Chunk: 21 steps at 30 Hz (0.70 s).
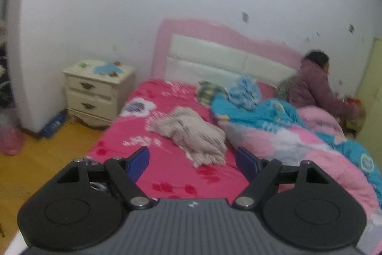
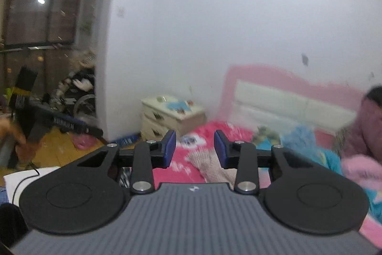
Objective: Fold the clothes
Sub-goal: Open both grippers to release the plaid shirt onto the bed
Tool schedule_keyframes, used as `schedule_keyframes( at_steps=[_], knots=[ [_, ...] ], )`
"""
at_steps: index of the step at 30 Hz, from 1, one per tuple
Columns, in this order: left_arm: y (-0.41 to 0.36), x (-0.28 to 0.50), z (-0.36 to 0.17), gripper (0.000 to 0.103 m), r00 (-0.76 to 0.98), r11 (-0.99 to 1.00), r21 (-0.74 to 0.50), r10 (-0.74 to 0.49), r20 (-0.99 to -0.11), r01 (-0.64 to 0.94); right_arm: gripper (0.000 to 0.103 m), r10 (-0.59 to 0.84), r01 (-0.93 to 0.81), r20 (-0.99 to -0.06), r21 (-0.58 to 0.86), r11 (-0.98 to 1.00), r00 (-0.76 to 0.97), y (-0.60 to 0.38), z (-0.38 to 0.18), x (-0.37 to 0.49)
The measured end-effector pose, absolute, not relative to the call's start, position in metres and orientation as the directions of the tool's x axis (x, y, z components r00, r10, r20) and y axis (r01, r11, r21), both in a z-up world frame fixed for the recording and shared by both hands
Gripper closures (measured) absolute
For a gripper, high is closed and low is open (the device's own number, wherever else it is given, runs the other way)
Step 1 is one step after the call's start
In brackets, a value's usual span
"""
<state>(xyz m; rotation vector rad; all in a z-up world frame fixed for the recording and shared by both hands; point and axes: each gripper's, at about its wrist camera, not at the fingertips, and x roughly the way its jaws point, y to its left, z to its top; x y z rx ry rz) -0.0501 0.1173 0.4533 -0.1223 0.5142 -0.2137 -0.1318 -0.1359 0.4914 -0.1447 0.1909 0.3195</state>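
Right gripper [image 2: 194,149] is up in the air, jaws partly apart with nothing between the blue pads [image 2: 170,147]. Past them there's a bed [image 2: 167,171] with a hot-pink floral sheet and a crumpled beige garment [image 2: 214,163] lying on it. Cream nightstand [image 2: 172,116] sits left of the pink headboard [image 2: 286,87]. A person in a mauve jacket [image 2: 367,126] leans in at the right edge. Everything's pretty blurry.

Bed [image 1: 172,173] in pink floral sheet. On it: crumpled beige garment [image 1: 191,133], checked cloth [image 1: 209,91], blue cloth [image 1: 246,90], bunched quilt [image 1: 298,135] along right side.
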Motion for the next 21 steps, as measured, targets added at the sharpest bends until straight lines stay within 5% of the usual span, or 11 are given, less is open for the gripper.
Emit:
schedule_keyframes(
  at_steps=[5,10,21],
  knots=[
    [0.129,-0.073,0.516,0.021,0.927,0.988,-0.148,-0.096,-0.362,0.045,0.071,0.35,-0.351,-0.022,-0.073,0.934,0.936,-0.146,0.534,-0.135],
    [0.112,-0.069,0.539,0.018,0.948,0.972,-0.226,-0.13,-0.29,0.064,0.072,0.316,-0.315,0.049,-0.026,0.949,0.948,-0.133,0.555,-0.105],
    [0.074,0.064,0.449,0.018,0.93,0.9,-0.408,-0.273,-0.248,0.155,0.075,0.219,-0.221,0.041,0.043,0.974,0.975,-0.099,0.516,0.011]
  ],
)
